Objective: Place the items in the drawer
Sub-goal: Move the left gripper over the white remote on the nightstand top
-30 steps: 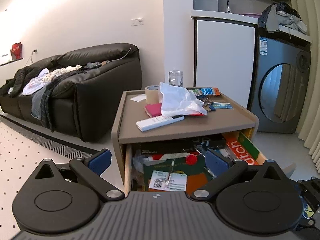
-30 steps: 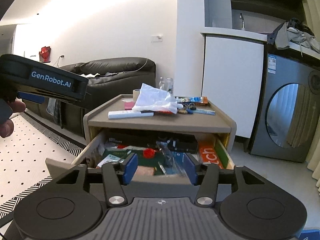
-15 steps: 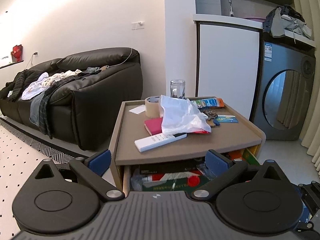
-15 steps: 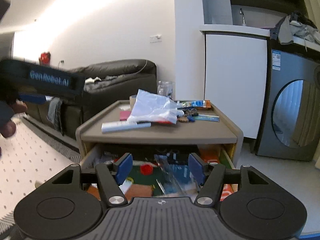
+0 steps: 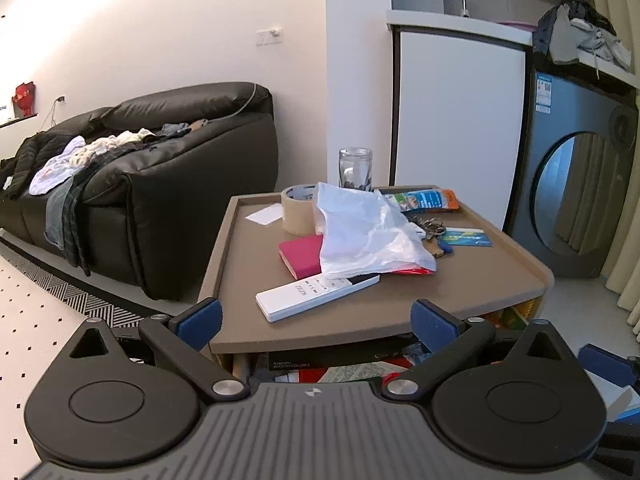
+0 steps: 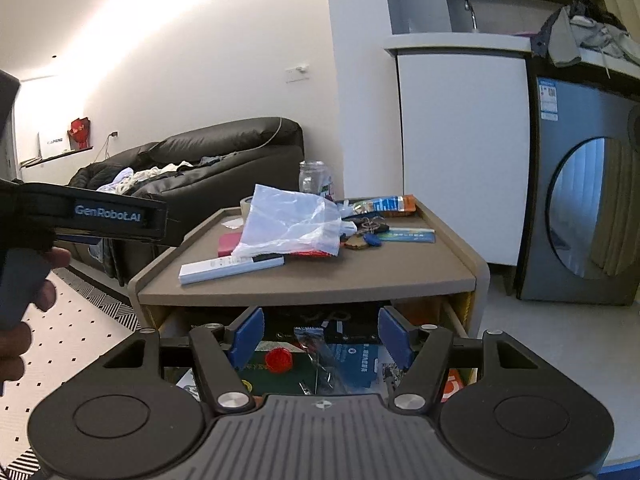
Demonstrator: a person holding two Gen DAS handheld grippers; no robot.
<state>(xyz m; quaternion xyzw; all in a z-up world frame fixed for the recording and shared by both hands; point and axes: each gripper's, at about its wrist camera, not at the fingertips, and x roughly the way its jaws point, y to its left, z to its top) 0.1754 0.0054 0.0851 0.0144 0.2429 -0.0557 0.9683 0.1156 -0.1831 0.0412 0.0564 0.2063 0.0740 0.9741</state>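
Note:
A brown side table [image 5: 400, 304] holds a white remote [image 5: 316, 296], a pink booklet [image 5: 302, 254], a crumpled plastic bag [image 5: 364, 232], a tape roll [image 5: 298, 210], keys [image 5: 430, 232], a blue card [image 5: 468, 237] and an orange-blue packet [image 5: 428, 200]. Under the top, the drawer [image 6: 452, 316] is pulled out and crammed with papers and a red cap [image 6: 279, 360]. My left gripper [image 5: 316, 320] is open and empty, level with the table's front edge, just short of the remote. My right gripper [image 6: 320, 336] is open and empty over the drawer.
A glass jar [image 5: 355, 168] stands at the table's back edge. A black sofa [image 5: 160, 184] with clothes is to the left, a white cabinet [image 5: 456, 128] and a washing machine [image 5: 580, 192] to the right. A hand [image 6: 24, 300] holds the left tool's housing [image 6: 100, 220].
Both grippers have risen and come closer to the table; the tabletop now shows more from above and the drawer sits lower in each view. Both have stayed open.

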